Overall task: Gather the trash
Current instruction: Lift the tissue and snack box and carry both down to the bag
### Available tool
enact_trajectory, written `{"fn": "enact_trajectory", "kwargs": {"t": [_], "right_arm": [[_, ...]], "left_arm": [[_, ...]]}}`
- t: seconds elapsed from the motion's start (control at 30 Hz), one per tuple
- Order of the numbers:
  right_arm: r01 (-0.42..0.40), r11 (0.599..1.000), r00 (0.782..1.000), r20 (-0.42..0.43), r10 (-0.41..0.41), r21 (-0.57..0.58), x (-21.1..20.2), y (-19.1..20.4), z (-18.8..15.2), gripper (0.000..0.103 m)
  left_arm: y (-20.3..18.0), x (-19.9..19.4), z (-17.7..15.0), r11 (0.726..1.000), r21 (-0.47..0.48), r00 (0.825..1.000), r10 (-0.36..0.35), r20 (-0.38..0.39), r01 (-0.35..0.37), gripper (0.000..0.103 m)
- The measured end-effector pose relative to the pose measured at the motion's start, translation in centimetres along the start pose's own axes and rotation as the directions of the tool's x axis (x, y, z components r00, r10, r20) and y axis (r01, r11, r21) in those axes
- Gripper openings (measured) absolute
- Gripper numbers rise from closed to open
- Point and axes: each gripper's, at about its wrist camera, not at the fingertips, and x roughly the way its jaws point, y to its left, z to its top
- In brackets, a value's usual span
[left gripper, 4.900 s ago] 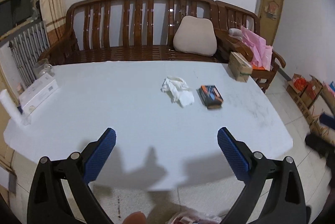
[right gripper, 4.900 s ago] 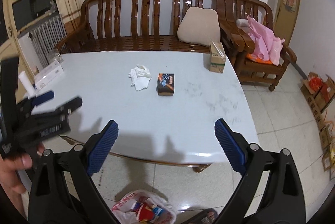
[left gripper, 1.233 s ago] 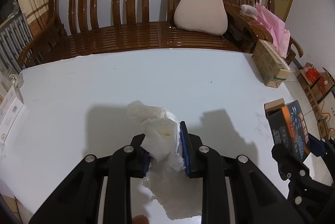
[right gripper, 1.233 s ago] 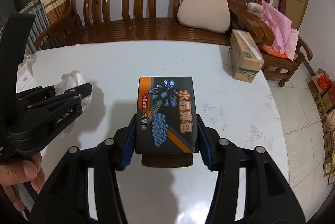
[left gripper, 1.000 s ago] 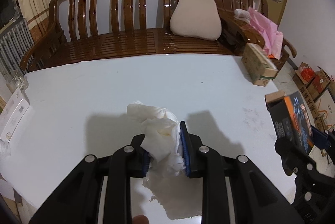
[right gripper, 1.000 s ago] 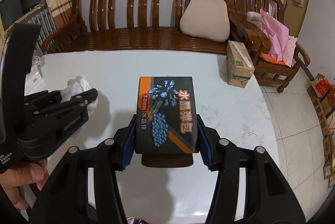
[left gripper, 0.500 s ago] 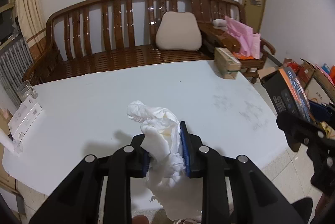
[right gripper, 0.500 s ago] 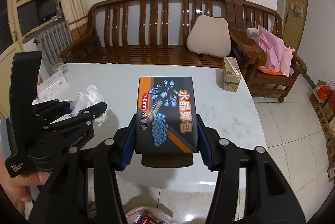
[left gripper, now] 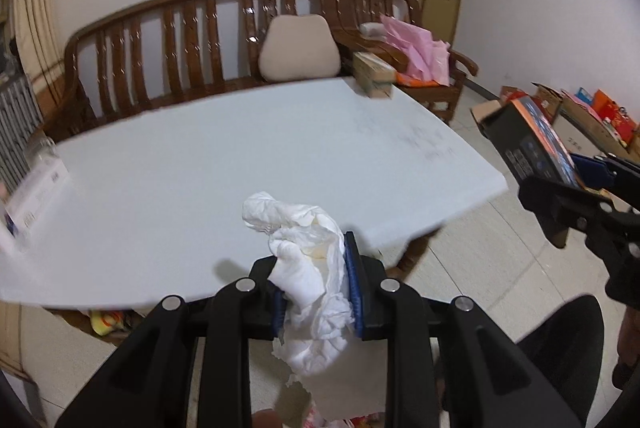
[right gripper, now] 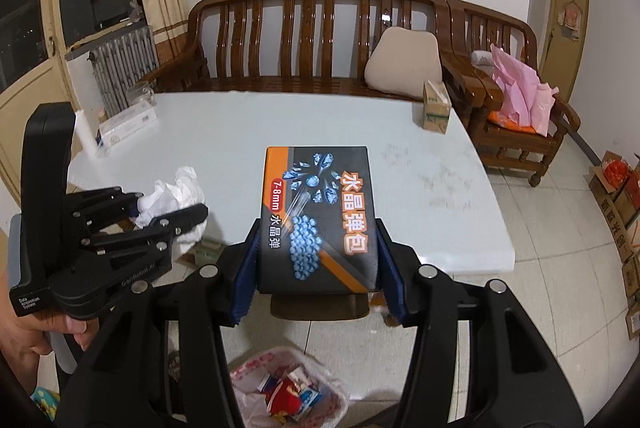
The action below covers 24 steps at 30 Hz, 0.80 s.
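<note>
The tissue (left gripper: 308, 268) is soft, crumpled white paper, and the box (right gripper: 318, 216) is printed card with a slight sheen. The bench (right gripper: 320, 40) is glossy varnished wood, the table (right gripper: 224, 132) smooth and matt, the bag (right gripper: 288, 388) probably thin plastic.

Table (right gripper: 280, 132): bench (right gripper: 320, 40) was set behind it.
Carton (right gripper: 436, 106): was placed at far right corner.
Trash bag (right gripper: 288, 388): was left on floor, near side.

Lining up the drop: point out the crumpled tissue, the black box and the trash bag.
crumpled tissue (left gripper: 310, 276), left wrist view, wad between the pads
black box (right gripper: 318, 216), right wrist view, printed top face
trash bag (right gripper: 340, 394), right wrist view, right rim
</note>
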Motion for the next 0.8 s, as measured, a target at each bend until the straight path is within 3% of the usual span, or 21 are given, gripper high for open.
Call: {"fn": "enact_trajectory", "kwargs": {"t": [0.2,0.4,0.53,0.6,0.8], "right_arm": [[0.001,1.0,0.998,-0.069,0.001,0.026,0.8,0.9,-5.1,0.051],[0.009,0.996,0.976,-0.216,0.01,0.088,4.6,0.7,-11.5,0.051],[0.044,0.989,0.956,-0.294,-0.001,0.14,7.6,0.5,-15.0,0.051],[0.048,0.985,0.939,-0.344,0.013,0.166,9.5,0.5,-16.8,0.051],[0.064,0.975,0.875,-0.482,0.048,0.215,14.4,0.3,-21.5,0.051]], "left_arm": [[-0.9,1.6,-5.6,0.998,-0.029,0.995,-0.06,-0.085,0.058,0.024],[-1.0,5.8,-11.7,0.991,-0.097,0.963,-0.117,-0.241,0.096,0.025],[-1.3,8.5,-15.6,0.973,-0.177,0.917,-0.199,-0.346,0.145,0.025],[-1.8,9.9,-17.1,0.976,-0.169,0.901,-0.196,-0.386,0.14,0.025],[-2.4,15.0,-22.0,0.978,-0.179,0.833,-0.187,-0.521,0.108,0.025]]}}
